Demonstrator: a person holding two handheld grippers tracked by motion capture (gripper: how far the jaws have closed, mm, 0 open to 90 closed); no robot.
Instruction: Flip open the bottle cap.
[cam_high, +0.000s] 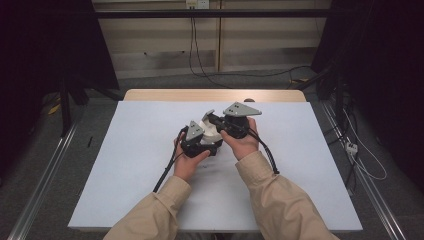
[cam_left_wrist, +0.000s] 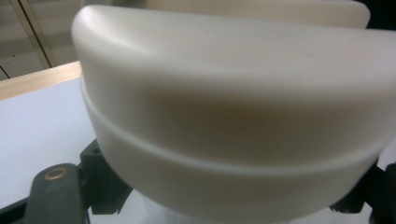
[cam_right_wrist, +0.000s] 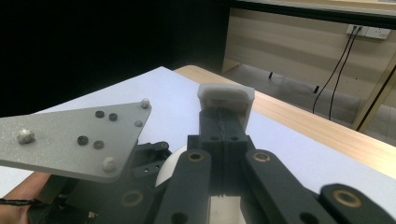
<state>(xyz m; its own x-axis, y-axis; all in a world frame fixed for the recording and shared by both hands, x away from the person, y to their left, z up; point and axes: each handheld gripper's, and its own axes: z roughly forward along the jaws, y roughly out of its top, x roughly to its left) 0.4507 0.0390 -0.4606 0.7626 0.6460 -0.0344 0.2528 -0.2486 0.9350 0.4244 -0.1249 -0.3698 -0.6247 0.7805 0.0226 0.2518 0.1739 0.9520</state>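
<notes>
A: Where's the cup (cam_left_wrist: 233, 112)?
B: Right ahead of the left gripper (cam_high: 200, 142), whose jaws clamp its lower part; right gripper (cam_high: 212, 119) clenched on its rim.
A: Tip?
B: Keep both grips firm; lift level off the bench (cam_high: 125, 165).

The high view looks down and forward over the white table (cam_high: 125, 165) from six o'clock. Both gripper views ride low and close — the left nearly against a cream object (cam_left_wrist: 233, 102), also seen centrally from above (cam_high: 209, 131).
</notes>
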